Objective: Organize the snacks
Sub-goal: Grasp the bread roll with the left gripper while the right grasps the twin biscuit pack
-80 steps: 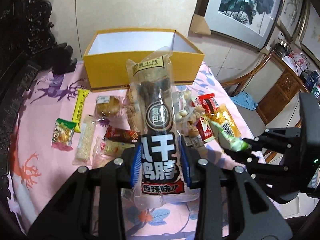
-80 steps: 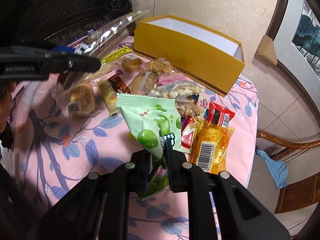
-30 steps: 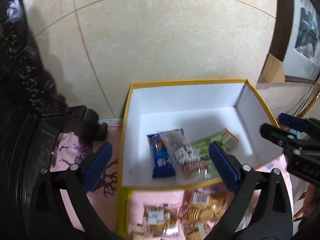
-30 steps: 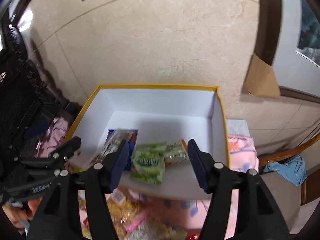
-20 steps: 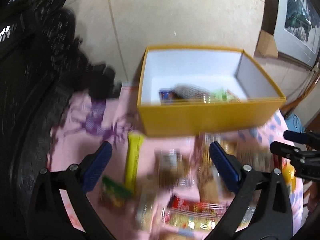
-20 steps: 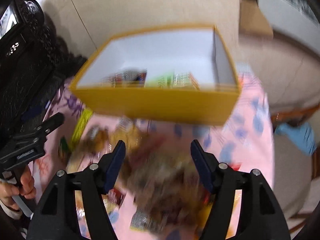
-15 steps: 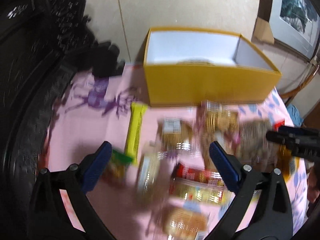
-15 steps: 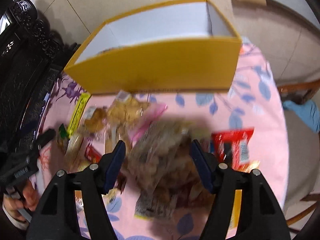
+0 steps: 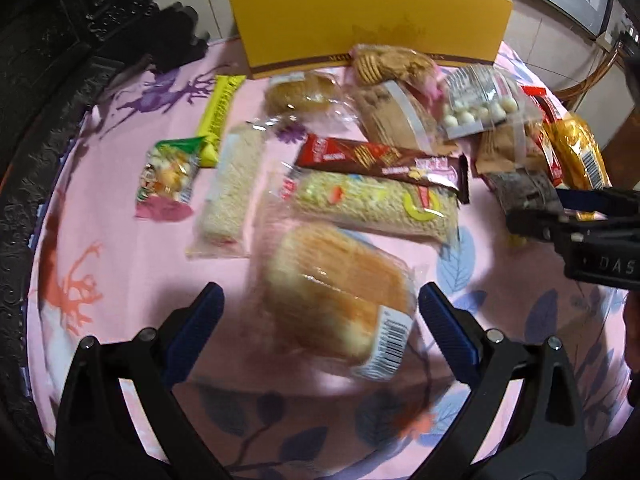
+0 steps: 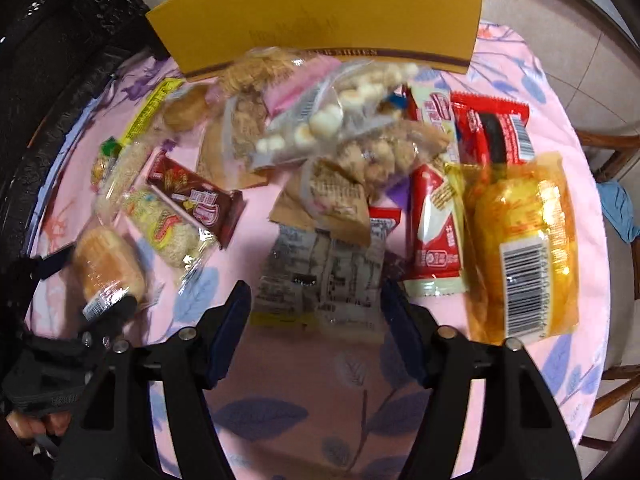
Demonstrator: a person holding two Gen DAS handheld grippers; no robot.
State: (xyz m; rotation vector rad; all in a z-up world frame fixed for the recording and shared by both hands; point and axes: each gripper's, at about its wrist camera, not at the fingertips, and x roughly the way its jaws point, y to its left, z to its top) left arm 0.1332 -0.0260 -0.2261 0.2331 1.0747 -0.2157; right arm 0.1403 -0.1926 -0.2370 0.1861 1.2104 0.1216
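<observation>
Left view: left gripper (image 9: pixel 320 312) fingers spread, empty, bread pack (image 9: pixel 336 292) between tips; pink tablecloth (image 9: pixel 100 240), yellow box (image 9: pixel 368 12) top centre.
Right view: right gripper (image 10: pixel 316 320) just widening, ungripped grey packet (image 10: pixel 320 276) between; tile floor (image 10: pixel 568 40) upper right.

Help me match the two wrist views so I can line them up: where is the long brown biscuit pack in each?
Left wrist: brown biscuit pack lies centre, slightly above middle, slanting down to the right.
Right wrist: the same pack sits left of centre.
Shared landmark: yellow box along the top edge of both.
</observation>
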